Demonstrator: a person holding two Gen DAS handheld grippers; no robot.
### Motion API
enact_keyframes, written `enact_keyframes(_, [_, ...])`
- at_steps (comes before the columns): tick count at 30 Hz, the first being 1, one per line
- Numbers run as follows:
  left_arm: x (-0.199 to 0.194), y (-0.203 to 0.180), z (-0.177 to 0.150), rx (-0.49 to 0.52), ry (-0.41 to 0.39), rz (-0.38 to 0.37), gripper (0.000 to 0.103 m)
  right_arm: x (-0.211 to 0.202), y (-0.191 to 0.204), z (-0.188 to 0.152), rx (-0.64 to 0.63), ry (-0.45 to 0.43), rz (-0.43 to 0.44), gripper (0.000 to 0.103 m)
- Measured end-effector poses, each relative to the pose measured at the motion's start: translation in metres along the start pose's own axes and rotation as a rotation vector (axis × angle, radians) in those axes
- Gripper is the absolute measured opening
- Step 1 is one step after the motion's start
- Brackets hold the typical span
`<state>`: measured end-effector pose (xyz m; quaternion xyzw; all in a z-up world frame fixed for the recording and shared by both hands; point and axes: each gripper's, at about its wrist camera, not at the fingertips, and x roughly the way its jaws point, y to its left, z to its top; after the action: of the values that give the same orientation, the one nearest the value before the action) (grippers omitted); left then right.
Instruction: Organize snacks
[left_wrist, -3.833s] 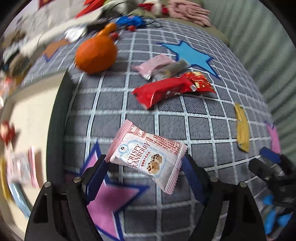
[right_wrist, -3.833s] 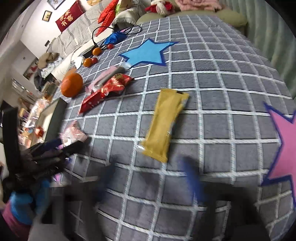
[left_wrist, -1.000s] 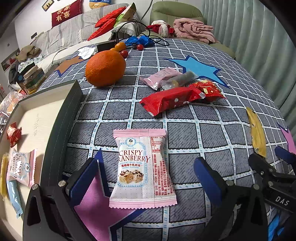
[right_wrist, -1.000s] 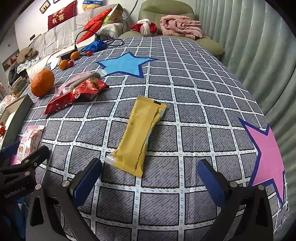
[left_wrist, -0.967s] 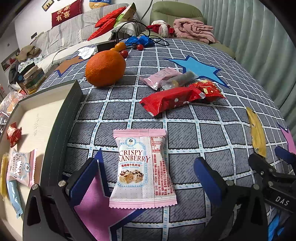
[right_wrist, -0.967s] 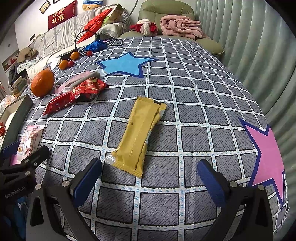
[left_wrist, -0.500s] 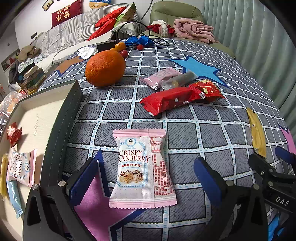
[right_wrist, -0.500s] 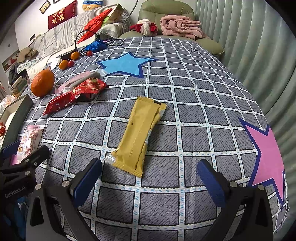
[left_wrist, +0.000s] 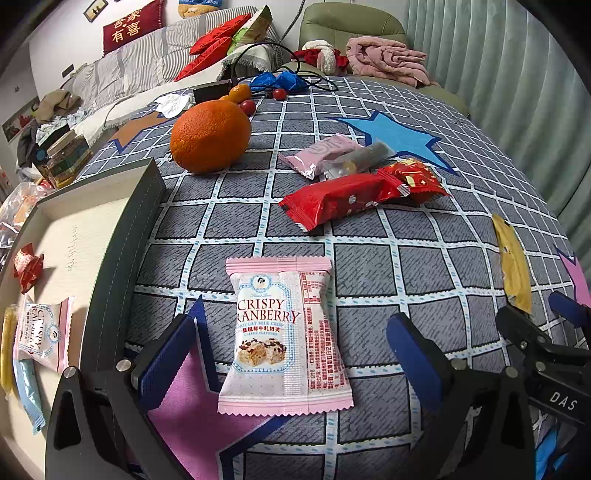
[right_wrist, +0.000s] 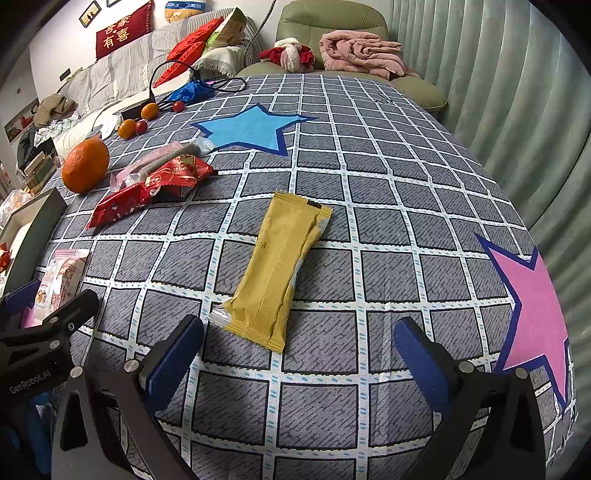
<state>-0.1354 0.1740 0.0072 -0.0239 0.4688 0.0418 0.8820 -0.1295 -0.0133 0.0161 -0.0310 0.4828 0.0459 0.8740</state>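
A pink-and-white Crispy Cranberry packet (left_wrist: 284, 332) lies flat on the checked tablecloth between the fingers of my open left gripper (left_wrist: 288, 354), untouched by either pad. A long yellow packet (right_wrist: 277, 269) lies just ahead of my open right gripper (right_wrist: 295, 354), which holds nothing; the same yellow packet (left_wrist: 511, 266) shows at the right of the left wrist view. Further off lie a red packet (left_wrist: 340, 199), a smaller red one (left_wrist: 417, 177), a pink one (left_wrist: 321, 155) and a grey one (left_wrist: 362, 158). A tray (left_wrist: 122, 236) on the left holds several snacks.
A big orange (left_wrist: 210, 136) stands beyond the tray, with small oranges (right_wrist: 127, 127) and cherry tomatoes, a blue bag and a black cable behind. Bedding and a green armchair (right_wrist: 332, 18) lie past the table's far edge. A curtain hangs on the right.
3.8 s ago the left gripper held the Crispy Cranberry packet in the air; it now lies flat on the cloth and the jaws stand open. Over the last second nothing has moved.
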Motion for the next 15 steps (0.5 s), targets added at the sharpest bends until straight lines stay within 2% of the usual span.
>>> enact_keyframes(15, [-0.0001, 0.0000, 0.0001, 0.000, 0.000, 0.000, 0.103, 0.0008, 0.0003, 0.0002, 0.000, -0.002, 0.000, 0.103])
